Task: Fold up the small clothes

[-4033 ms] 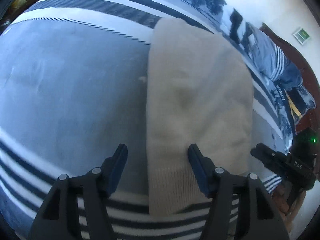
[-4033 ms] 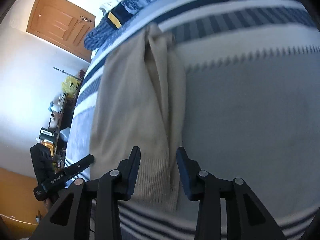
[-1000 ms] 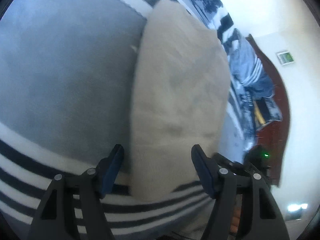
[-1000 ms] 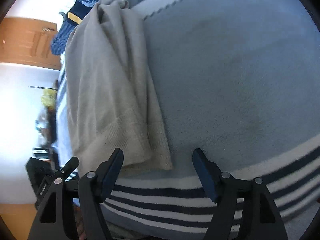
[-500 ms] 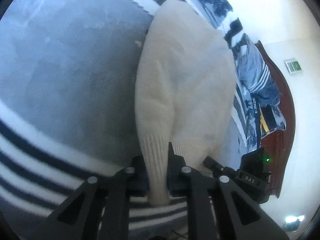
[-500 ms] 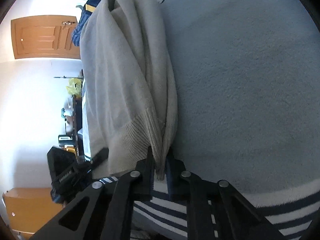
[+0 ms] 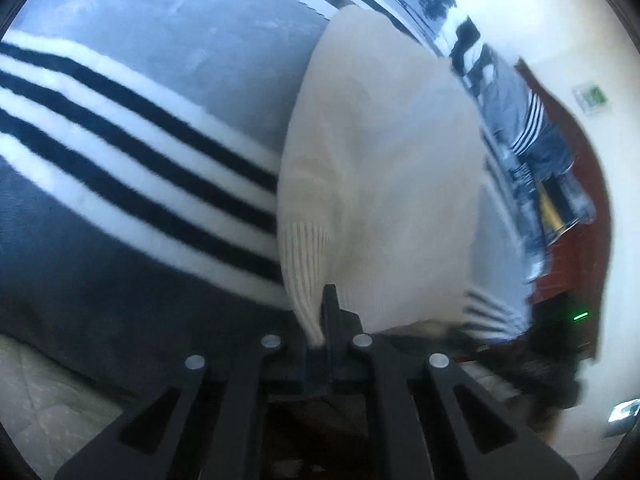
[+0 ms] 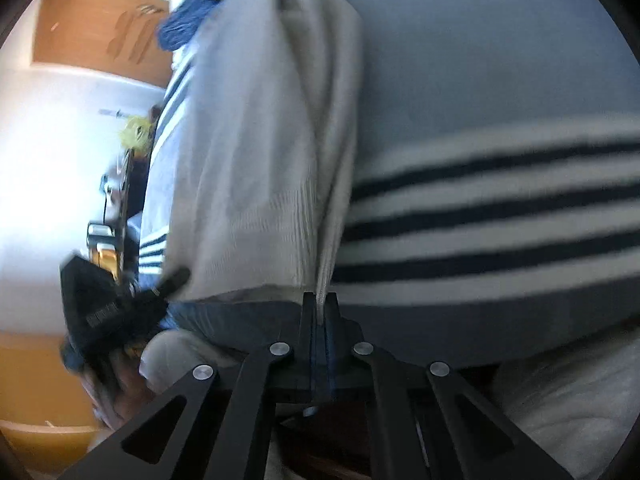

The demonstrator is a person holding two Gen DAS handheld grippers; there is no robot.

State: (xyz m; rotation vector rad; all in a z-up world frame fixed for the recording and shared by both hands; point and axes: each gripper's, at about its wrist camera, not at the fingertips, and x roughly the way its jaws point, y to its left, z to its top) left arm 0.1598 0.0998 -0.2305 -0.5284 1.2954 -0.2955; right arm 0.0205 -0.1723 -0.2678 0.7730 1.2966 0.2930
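Observation:
A cream knit sweater (image 7: 380, 168), folded lengthwise, lies on a blue blanket with dark and white stripes (image 7: 132, 136). My left gripper (image 7: 322, 320) is shut on the ribbed hem at the sweater's left corner and lifts it. My right gripper (image 8: 320, 312) is shut on the ribbed hem at the right corner of the sweater (image 8: 264, 160), which hangs raised off the striped blanket (image 8: 500, 200). The other gripper shows in each view, on the right in the left wrist view (image 7: 560, 340) and on the left in the right wrist view (image 8: 120, 300).
Patterned blue bedding and pillows (image 7: 532, 136) lie at the far side by a dark wooden headboard (image 7: 576, 240). A wooden door (image 8: 100, 28) and cluttered furniture (image 8: 116, 200) stand to the left. A pale quilt (image 8: 568, 392) shows below the blanket edge.
Both grippers closed on the hem corners half a second ago and have since pulled the hem up and back toward the bed's near edge; the views are blurred by motion.

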